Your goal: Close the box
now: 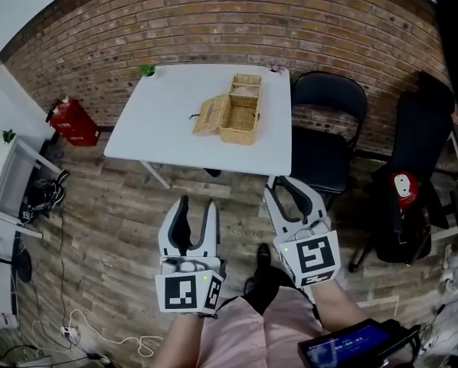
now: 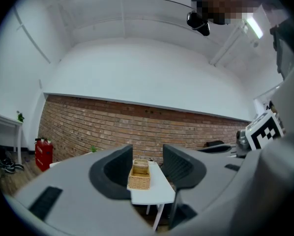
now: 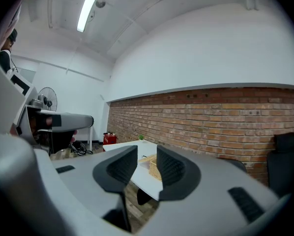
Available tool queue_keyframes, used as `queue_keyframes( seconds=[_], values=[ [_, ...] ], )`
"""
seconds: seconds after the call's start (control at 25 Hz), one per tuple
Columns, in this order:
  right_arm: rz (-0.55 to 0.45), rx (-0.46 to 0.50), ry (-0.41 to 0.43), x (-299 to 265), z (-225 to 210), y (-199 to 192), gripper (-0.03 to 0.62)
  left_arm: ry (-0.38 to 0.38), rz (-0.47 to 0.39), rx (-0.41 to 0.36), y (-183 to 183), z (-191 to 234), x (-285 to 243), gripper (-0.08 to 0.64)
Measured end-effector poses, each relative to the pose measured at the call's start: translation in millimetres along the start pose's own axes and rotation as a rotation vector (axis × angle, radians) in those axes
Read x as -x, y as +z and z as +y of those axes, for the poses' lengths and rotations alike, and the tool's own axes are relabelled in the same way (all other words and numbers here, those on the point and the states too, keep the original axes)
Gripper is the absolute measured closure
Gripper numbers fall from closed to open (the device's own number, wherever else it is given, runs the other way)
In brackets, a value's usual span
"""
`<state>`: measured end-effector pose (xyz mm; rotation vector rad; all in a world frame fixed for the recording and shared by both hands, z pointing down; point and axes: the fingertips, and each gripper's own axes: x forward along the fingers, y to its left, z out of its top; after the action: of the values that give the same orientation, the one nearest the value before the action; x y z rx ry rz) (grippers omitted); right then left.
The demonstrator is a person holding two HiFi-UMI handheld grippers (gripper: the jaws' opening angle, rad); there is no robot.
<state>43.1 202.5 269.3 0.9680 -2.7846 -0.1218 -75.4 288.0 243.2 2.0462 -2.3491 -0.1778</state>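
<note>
Wicker box point(image 1: 239, 115) open on tabletop point(image 1: 160, 125), 12 o'clock, well apart from both grippers.
Left gripper point(image 1: 197, 205) and right gripper point(image 1: 284, 190) fingers released, empty. Lid point(image 1: 207, 115) flopped toward 9 o'clock; probably light, stiff, brittle weave, so take its free edge.

Open tongs point(image 2: 146, 167) framing distant basket point(image 2: 139, 175)

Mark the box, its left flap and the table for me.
box point(image 1: 241, 123): head view, on the open wicker body.
left flap point(image 1: 207, 115): head view, middle of the flap lying open.
table point(image 1: 168, 121): head view, bare top left of the box.
</note>
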Motion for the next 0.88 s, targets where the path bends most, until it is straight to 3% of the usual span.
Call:
queue_keyframes(
  seconds=[0.4,0.88],
  values=[
    [0.031,-0.039,-0.01,-52.3,-29.7,-22.1,0.472,-0.019,0.05,-0.005,-27.2,12.8,-57.8,0.359],
    [0.044,-0.094,0.022,-167.8,-88.5,-31.1,0.477,-0.014,0.093,-0.022,-42.4,47.8,-178.6,0.359]
  ],
)
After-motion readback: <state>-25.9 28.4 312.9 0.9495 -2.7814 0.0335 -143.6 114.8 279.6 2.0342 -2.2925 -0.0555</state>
